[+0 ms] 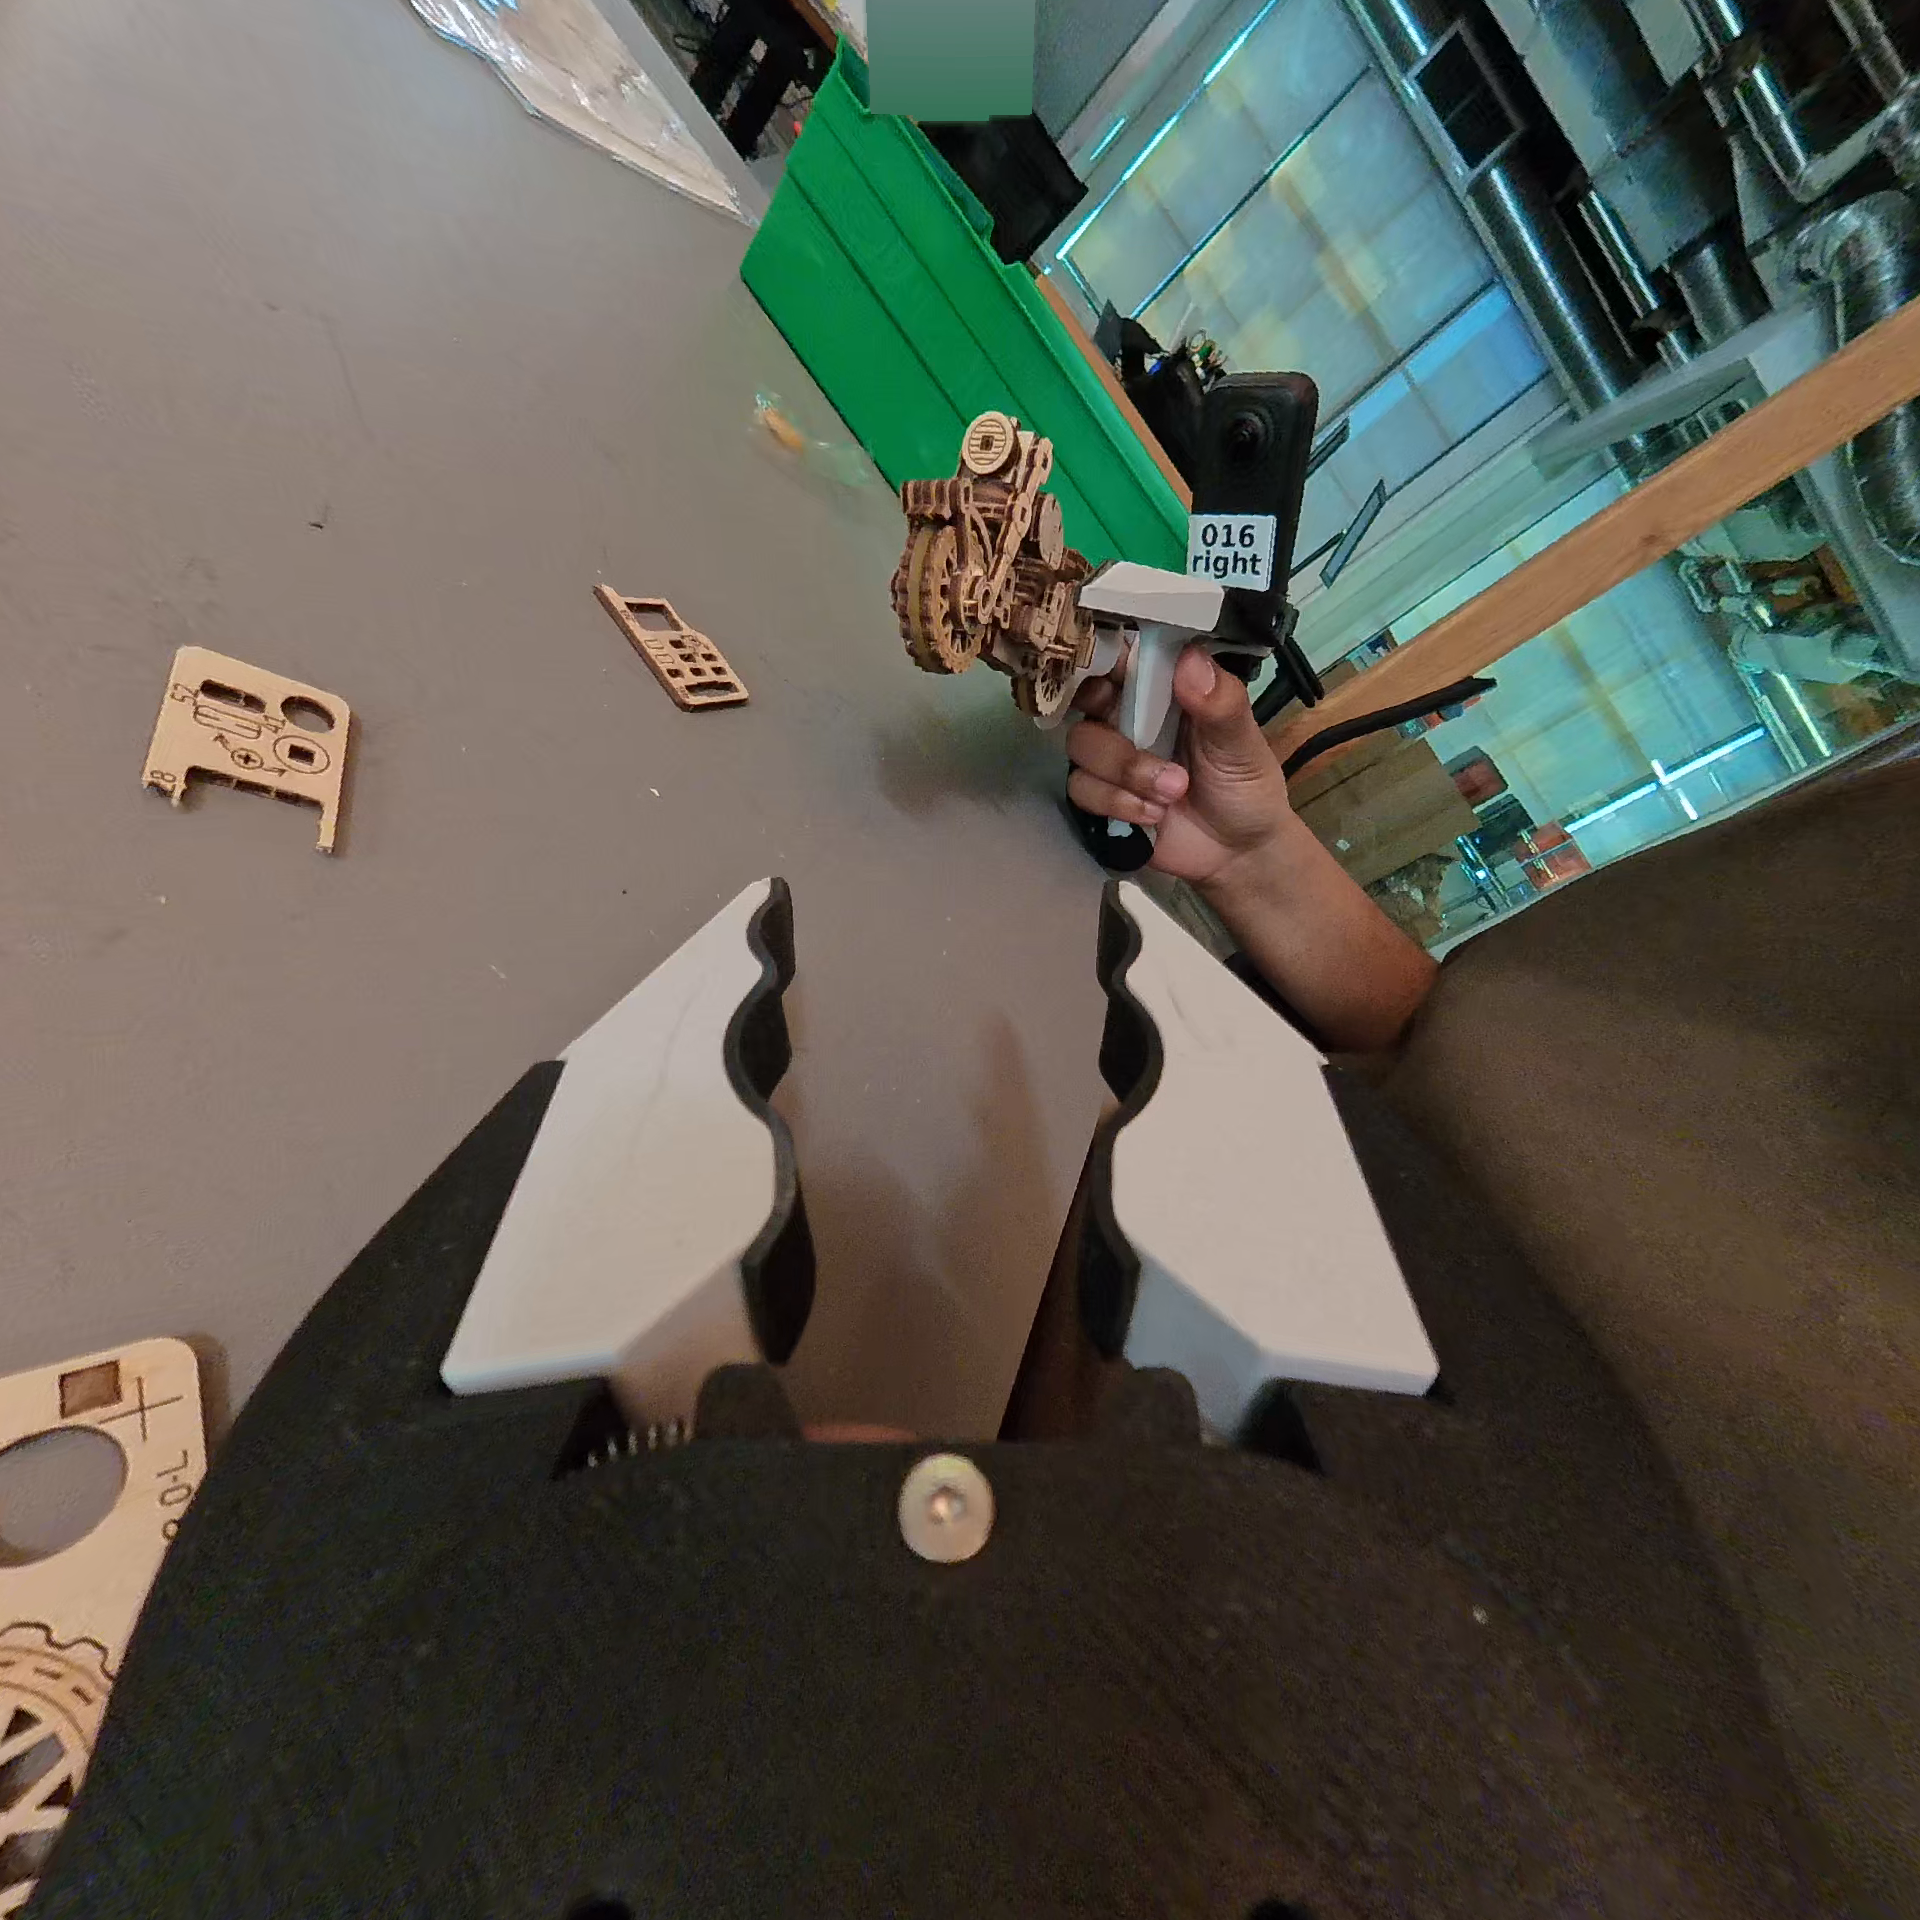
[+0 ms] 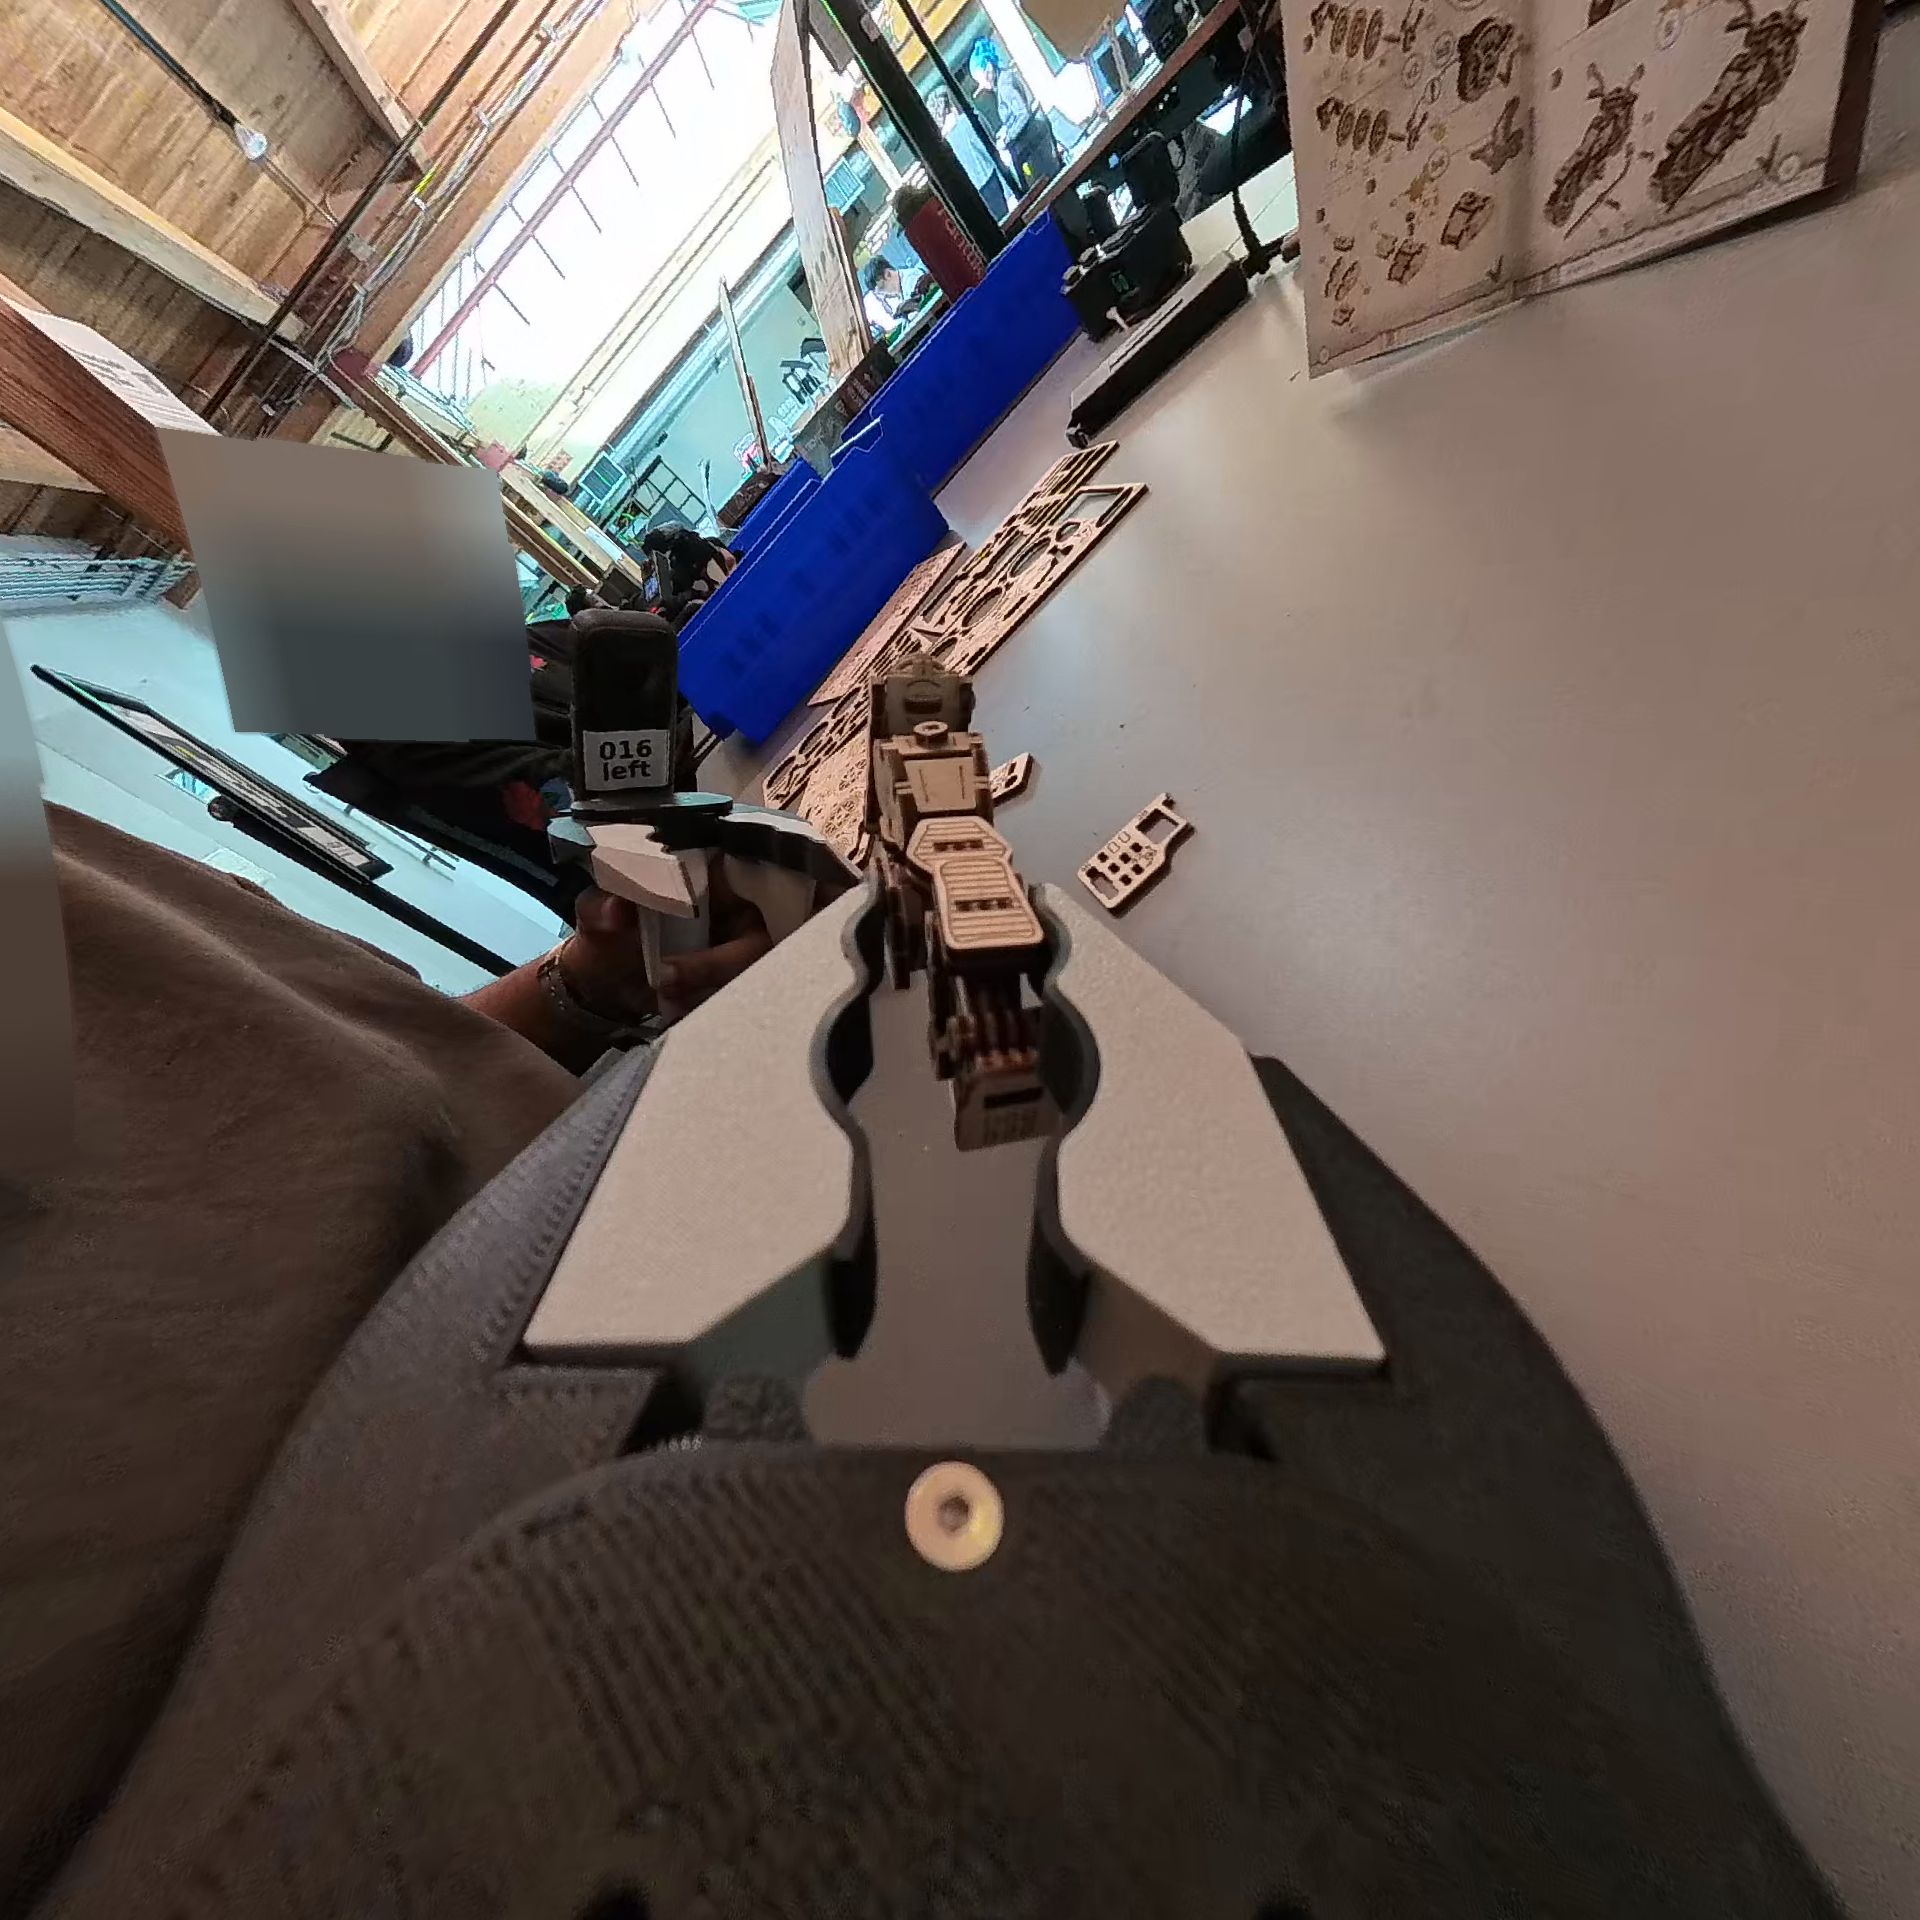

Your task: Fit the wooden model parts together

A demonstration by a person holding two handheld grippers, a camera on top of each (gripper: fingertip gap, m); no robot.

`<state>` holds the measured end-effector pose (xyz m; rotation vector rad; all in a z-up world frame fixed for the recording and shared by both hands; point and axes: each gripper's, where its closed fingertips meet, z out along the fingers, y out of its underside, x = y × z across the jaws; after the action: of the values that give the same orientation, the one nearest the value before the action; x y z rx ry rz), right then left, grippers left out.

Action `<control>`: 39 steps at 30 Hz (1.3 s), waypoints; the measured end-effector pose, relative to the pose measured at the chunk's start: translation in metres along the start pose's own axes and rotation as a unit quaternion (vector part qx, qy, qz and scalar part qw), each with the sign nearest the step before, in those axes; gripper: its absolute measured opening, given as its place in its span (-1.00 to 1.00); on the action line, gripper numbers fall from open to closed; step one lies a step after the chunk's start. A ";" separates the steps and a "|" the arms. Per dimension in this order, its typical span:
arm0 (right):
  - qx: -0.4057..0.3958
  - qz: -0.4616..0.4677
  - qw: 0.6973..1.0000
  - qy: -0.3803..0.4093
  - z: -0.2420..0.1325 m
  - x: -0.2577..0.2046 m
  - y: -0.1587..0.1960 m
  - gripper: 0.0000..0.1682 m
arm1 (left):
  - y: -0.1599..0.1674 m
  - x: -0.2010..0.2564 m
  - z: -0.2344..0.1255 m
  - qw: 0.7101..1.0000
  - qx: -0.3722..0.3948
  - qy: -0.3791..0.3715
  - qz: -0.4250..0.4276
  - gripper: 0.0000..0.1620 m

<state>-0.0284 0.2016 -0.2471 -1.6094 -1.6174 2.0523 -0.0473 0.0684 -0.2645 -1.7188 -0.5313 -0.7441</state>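
My right gripper is shut on a wooden motorcycle model and holds it by its rear end above the grey table. In the left wrist view the same model shows sideways, lifted off the table, in the right gripper. My left gripper is open and empty, low over the table's near edge. It also shows in the right wrist view, left of the model. Two small wooden offcut plates lie flat on the table.
A green bin stands behind the model. Blue bins and several punched wooden sheets lie at the far side. An instruction sheet lies at the top right. Another wooden sheet lies at my lower left. Tip to tip, the grippers are about 15 cm apart.
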 end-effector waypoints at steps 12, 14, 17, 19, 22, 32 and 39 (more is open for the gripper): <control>0.000 0.000 1.000 -0.001 0.000 -0.001 0.000 -0.71 | 0.000 0.000 0.000 1.000 -0.001 -0.001 0.000 -0.29; 0.001 0.000 1.000 -0.002 0.000 -0.001 0.000 -0.71 | 0.000 0.000 0.000 1.000 -0.001 -0.001 0.000 -0.29; 0.000 0.000 1.000 -0.003 0.001 -0.001 0.000 -0.71 | 0.000 0.000 0.000 1.000 -0.002 -0.001 0.000 -0.29; -0.001 0.000 1.000 -0.004 0.001 -0.001 0.000 -0.71 | 0.000 0.000 0.000 1.000 -0.002 -0.001 0.000 -0.29; 0.000 0.000 1.000 -0.004 0.001 -0.001 0.000 -0.71 | 0.000 -0.001 0.000 1.000 -0.002 -0.001 -0.001 -0.29; 0.000 -0.001 1.000 -0.004 0.001 0.000 -0.001 -0.71 | 0.000 -0.001 0.000 1.000 -0.003 -0.001 -0.002 -0.29; 0.002 -0.002 1.000 -0.003 0.004 0.002 -0.002 -0.71 | 0.000 -0.001 0.000 1.000 -0.003 -0.001 -0.002 -0.29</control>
<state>-0.0331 0.2011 -0.2471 -1.5974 -1.6168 2.0596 -0.0478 0.0688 -0.2657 -1.7245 -0.5339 -0.7483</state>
